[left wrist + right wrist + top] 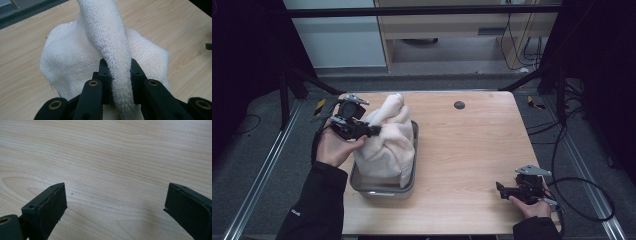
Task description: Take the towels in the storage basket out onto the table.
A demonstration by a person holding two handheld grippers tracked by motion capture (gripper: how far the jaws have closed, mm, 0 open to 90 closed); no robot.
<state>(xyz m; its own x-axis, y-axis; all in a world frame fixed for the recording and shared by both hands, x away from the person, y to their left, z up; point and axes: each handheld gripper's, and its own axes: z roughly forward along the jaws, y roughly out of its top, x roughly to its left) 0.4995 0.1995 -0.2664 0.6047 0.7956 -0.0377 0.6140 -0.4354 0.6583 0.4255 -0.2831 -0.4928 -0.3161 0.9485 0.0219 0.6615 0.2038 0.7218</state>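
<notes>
Clearly, the white towel (pixel 387 142) stands bunched in the grey tray (pixel 384 191) on the tabletop (pixel 472 150), with its long axis running away from the person and one twisted strand (pixel 112 45) rising toward the far edge. The left gripper (pixel 374 131) is at the towel's left side, and its jaws are pressed onto this strand, which passes straight between them and goes up beyond their tips. The left hand (pixel 334 147) is below the gripper, the forearm coming from the near edge. The right gripper (pixel 501 189) rests low near the tabletop's near right corner, well apart from the towel, its jaws spread wide with bare wood between them.
</notes>
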